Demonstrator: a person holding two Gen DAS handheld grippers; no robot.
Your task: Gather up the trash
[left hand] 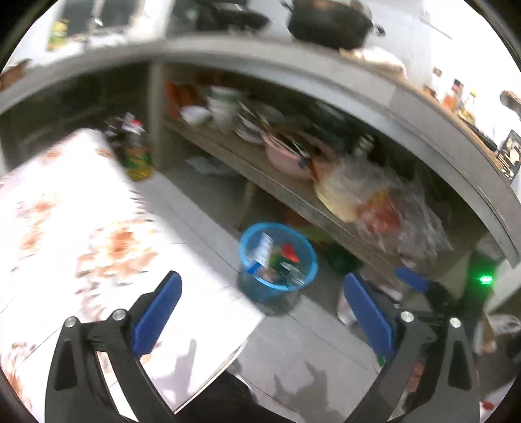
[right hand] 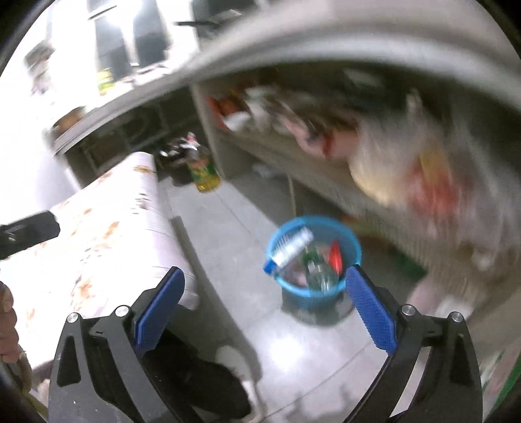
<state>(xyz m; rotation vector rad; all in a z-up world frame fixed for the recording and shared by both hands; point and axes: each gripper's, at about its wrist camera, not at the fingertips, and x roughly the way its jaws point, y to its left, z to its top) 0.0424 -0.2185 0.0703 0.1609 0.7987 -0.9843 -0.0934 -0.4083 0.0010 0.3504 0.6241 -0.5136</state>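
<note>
A table with a white cloth printed in orange flowers fills the left of both views. Past its far end a bottle with a yellow and green label stands on the grey tiled floor. A grey counter runs across the top, with a dark pot on it. On the shelf beneath lie a pink bowl with utensils and a clear plastic bag of packets. A black and white shoe shows at the bottom.
</note>
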